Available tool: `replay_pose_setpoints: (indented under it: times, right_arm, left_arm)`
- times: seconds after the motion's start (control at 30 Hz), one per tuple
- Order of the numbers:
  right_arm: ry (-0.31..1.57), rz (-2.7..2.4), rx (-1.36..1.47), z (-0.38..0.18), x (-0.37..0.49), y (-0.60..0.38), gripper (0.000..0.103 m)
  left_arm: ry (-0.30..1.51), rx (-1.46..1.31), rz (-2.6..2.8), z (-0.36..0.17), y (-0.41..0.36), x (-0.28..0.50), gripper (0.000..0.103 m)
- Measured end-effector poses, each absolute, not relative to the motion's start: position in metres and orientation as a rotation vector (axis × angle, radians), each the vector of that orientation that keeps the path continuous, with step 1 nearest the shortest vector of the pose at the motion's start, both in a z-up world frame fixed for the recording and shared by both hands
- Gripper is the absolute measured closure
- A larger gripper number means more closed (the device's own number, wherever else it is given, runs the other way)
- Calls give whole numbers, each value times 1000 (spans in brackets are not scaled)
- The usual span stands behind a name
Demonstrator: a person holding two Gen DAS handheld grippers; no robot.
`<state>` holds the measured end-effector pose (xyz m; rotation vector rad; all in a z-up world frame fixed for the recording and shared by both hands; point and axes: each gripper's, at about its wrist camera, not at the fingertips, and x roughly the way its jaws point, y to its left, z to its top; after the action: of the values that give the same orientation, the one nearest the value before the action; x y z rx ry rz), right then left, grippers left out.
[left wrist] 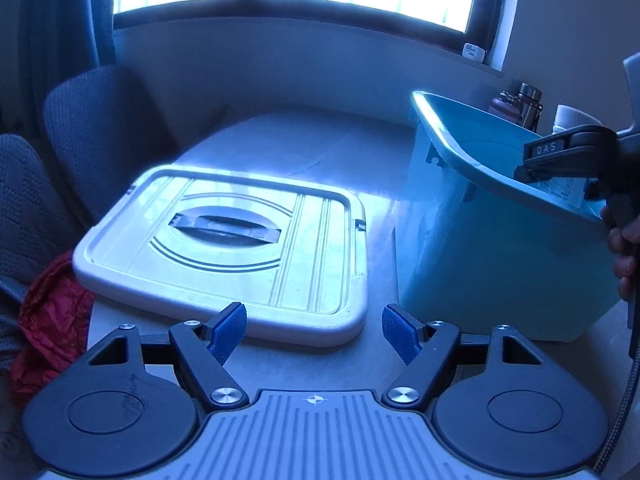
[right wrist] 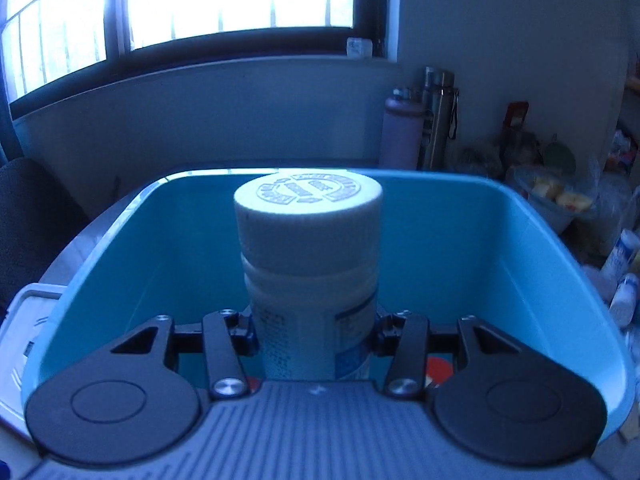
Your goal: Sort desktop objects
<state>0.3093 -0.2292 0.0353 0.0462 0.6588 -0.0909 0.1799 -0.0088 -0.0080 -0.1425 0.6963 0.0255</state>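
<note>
My right gripper [right wrist: 314, 332] is shut on a white pill bottle [right wrist: 308, 248] with a white cap and holds it upright inside the top of a blue plastic bin [right wrist: 540, 248]. In the left wrist view the right gripper [left wrist: 560, 160] reaches over the bin's [left wrist: 480, 240] rim with the bottle's cap [left wrist: 572, 118] showing above it. My left gripper [left wrist: 314, 332] is open and empty, low over the table, between the bin and a white bin lid [left wrist: 224, 248] that lies flat with its handle up.
A red crumpled bag [left wrist: 48, 332] lies at the table's left edge. Dark chairs [left wrist: 92, 128] stand at the left. Metal and pink flasks [right wrist: 424, 120] stand behind the bin by the wall. Bags and bottles [right wrist: 560, 196] clutter the far right.
</note>
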Motion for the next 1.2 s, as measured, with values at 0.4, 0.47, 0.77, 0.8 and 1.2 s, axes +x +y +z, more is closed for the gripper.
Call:
replay_pose_setpoints:
  times: [0.4,0.47,0.77,0.8,1.2]
  right_arm:
    - [683,-106,-38,36,302,-212,30]
    - [674,-99,-42,37,299,-209,29]
    - [617,-73,-45,56,278,-208,29]
    - [609,-72,-40,59,274,-210,29]
    - [518,-111,-40,73,203,-238,28]
  left_arm:
    - [700,-155,21,-13,0,187,26]
    - [707,-157,41,-12,1,185,26]
    - [687,-160,60,-2,2,172,26]
    - [685,-163,63,-1,1,170,26]
    - [662,-100,19,18,-9,138,26]
